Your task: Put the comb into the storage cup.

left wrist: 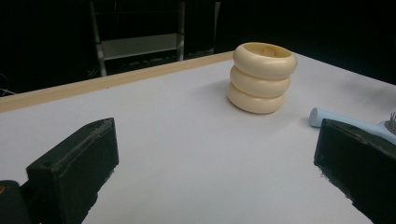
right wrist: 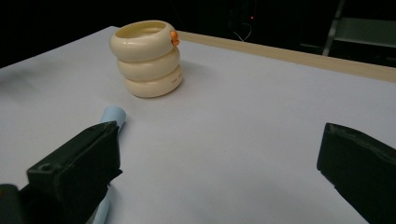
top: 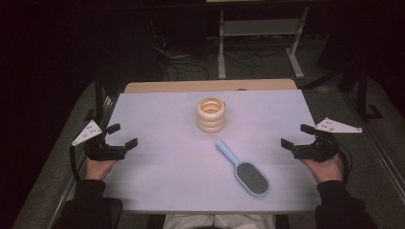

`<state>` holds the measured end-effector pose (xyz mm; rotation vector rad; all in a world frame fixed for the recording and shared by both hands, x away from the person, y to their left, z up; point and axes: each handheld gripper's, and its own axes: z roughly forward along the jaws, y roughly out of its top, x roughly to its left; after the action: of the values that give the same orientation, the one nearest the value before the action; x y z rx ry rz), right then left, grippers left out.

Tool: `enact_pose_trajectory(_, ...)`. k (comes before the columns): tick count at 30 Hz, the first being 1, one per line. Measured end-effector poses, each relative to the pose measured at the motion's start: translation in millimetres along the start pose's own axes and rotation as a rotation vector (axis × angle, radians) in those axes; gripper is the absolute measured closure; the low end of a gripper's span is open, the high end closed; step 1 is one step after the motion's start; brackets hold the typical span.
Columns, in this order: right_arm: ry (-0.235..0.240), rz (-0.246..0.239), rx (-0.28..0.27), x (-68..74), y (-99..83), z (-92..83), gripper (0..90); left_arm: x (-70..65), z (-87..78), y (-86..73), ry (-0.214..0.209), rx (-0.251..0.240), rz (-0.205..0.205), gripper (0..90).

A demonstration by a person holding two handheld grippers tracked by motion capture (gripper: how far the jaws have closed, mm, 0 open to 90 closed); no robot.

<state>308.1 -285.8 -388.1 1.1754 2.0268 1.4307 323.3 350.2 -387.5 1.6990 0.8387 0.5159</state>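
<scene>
Both tools are held with their jaws wide apart and nothing between them: the left gripper (top: 117, 135) rests at the left edge of the table (top: 157, 119), the right gripper (top: 297, 136) at the right edge, each well apart from the things in the middle. The hairbrush (top: 244, 169) lies flat on the near half of the table, closer to the right gripper, its handle pointing away toward the ringed pot (top: 211, 114), which stands upright near the far middle; the two are near each other but not touching.

Trouble is most likely to be met at the brush. Its handle is a slim, smooth, pale blue plastic bar lying flush on the sheet, so it could be pushed along or spun rather than caught if the jaws are brought in too high or off-centre. The oval head, set with dark bristles, is heavier, and the brush may be tipped in a grip taken near the handle's tip. The pot is shaped like three stacked cream rings, glossy and rounded; it is open at the top, with a small orange mark at the rim in the right gripper view. On such bulging sides a grip could slide, and the pot could be knocked over by a swung brush.
</scene>
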Motion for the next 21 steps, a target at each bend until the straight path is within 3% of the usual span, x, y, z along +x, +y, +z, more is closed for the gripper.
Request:
enact_pose_trajectory(8, 0.006, 0.000, 0.004, 2.0, -0.5, -1.0, 0.0, -0.3, 0.2, -0.2, -0.011, 0.000, 0.000, 0.0)
enact_pose_trajectory(13, 0.005, -0.003, 0.008, 3.3, -0.8, -1.5, 0.0, -3.6, 0.0, 3.3, -0.046, -0.005, -0.002, 0.0)
enact_pose_trajectory(21, 0.016, -0.001, -0.005, 3.9, -0.1, -5.7, 0.0, -4.2, -7.2, 16.7, -0.027, -0.041, -0.010, 0.0)
